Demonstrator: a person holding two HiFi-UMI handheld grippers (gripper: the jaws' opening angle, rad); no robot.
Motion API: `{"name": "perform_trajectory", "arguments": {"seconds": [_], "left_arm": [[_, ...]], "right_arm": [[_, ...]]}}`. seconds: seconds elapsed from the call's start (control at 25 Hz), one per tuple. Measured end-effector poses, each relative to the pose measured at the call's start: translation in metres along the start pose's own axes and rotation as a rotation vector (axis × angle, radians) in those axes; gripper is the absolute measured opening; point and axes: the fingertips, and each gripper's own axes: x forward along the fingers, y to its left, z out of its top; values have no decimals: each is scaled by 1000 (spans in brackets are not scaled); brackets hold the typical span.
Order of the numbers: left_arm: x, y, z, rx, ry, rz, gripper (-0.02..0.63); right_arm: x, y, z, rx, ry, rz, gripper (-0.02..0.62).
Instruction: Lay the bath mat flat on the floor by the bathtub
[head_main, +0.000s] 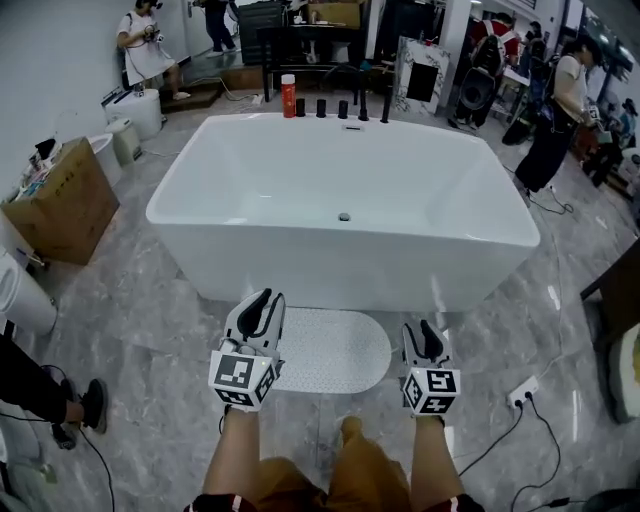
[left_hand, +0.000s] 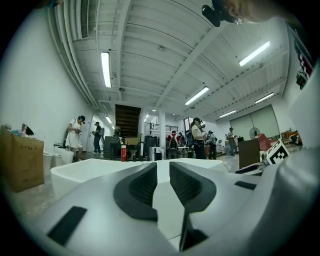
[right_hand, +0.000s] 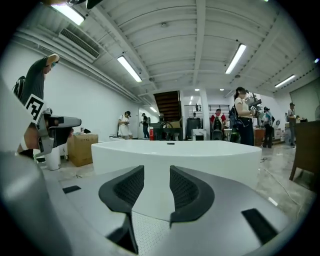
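The bath mat (head_main: 330, 350) lay flat on the floor (head_main: 150, 320) at lower centre of the head view, just beside the near wall of the bathtub (head_main: 340, 262), its long axis running left to right along that wall. The left tongs (head_main: 262, 305) hung over its left end and looked nearer. The right tongs (head_main: 425, 335) hung just off its rounded right end. Both stood slightly parted, holding nothing.
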Motion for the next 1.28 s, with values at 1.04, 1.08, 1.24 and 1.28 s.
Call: {"name": "perform_trajectory", "arguments": {"seconds": [1.04,1.08,1.24,1.28], "left_arm": [[54,-9,403,-35,27,28,87],[54,-11,411,-27,21,23,87],[49,-8,435,-21,-2,11,87],[47,-7,439,-29,-5,7,87]], "right_arm": [[-50,-41,436,14,9,126,183],[-54,-43,443,16,1,124,183],[-68,-48,467,16,-33,89,183],[-72,-47,469,21,-36,82,183]]}}
